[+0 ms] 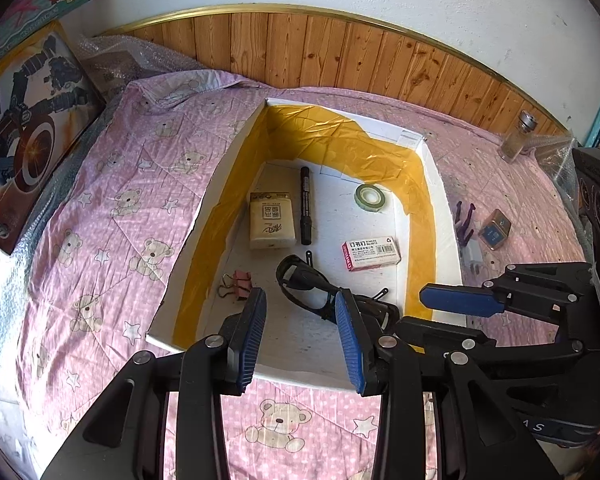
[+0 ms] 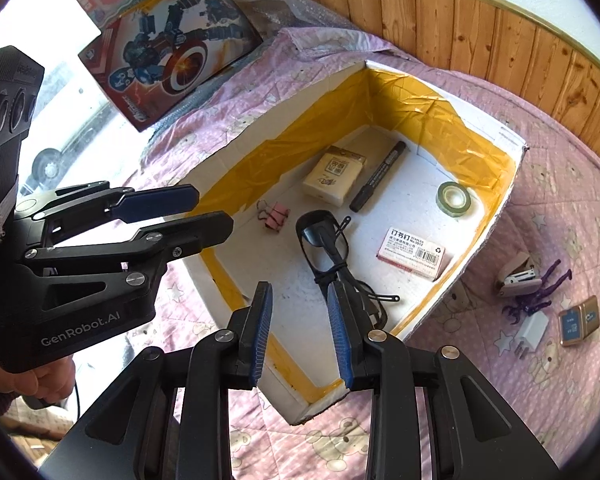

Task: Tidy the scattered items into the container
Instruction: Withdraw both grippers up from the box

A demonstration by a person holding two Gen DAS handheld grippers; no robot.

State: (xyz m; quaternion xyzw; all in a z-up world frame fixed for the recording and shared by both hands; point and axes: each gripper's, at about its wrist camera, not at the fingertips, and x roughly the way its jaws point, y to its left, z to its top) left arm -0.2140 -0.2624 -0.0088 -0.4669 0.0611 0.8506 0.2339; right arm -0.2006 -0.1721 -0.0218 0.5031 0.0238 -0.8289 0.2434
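Both grippers, left (image 1: 300, 336) and right (image 2: 300, 336), jaws apart, empty, over the box (image 1: 440, 216) near edge; inside: one marker (image 1: 305, 210), one tape roll (image 1: 370, 197), one staples box (image 1: 372, 254), one glasses (image 1: 304, 280); bedspread (image 1: 112, 184) right edge: one charger (image 2: 534, 330), one tin (image 2: 580, 320)

Left hand-held gripper (image 2: 196, 216) body reads "GenRobot.AI" in grey on its black side; in the left wrist view the right hand-held gripper (image 1: 456, 300) body shows only "AS" at the frame edge. Pink-and-white staples box (image 2: 414, 254) in the container: "订书钉", "STAPLES", a barcode and a recycling sign; its number line is too small to be sure. Tissue pack (image 1: 271, 220) carries Chinese characters, not readable. Marker (image 1: 305, 204) print is illegible. Toy box (image 2: 168, 48) lettering is unreadable.
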